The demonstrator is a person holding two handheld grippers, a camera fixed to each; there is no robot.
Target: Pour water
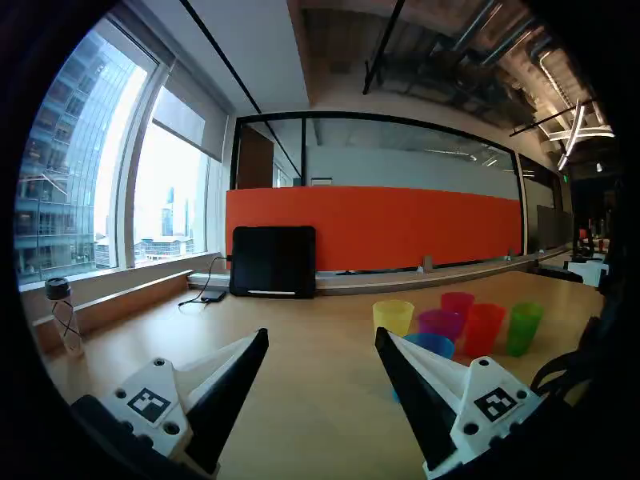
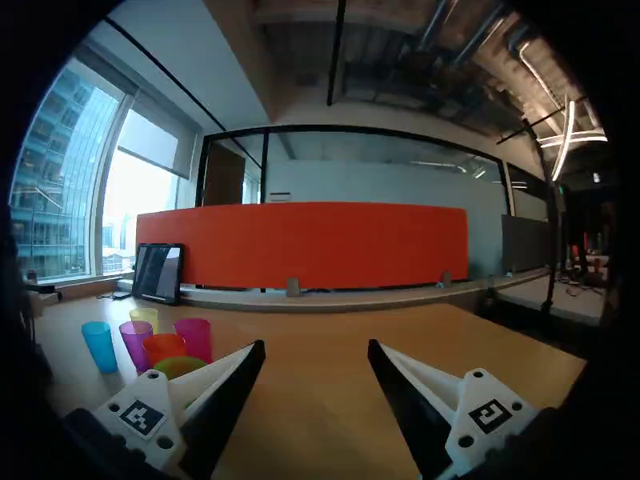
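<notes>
Several coloured plastic cups cluster on the wooden table [image 1: 320, 400]. In the left gripper view they stand right of centre: yellow [image 1: 393, 316], pink [image 1: 457, 302], purple [image 1: 440, 324], orange [image 1: 483, 328], green [image 1: 524, 326], and a blue cup [image 1: 430, 346] partly behind my right finger. My left gripper [image 1: 320, 336] is open and holds nothing, just short of the cups. In the right gripper view the same cups sit at the left: blue [image 2: 99, 345], purple [image 2: 135, 342], orange [image 2: 164, 348], pink [image 2: 193, 338]. My right gripper [image 2: 315, 346] is open, to the right of them.
A clear bottle with a dark cap [image 1: 64, 316] stands on the window ledge at far left. A black tablet [image 1: 273, 262] leans against the orange partition [image 1: 376, 228] at the table's back edge, with a cable beside it. Another desk [image 2: 560, 292] lies to the right.
</notes>
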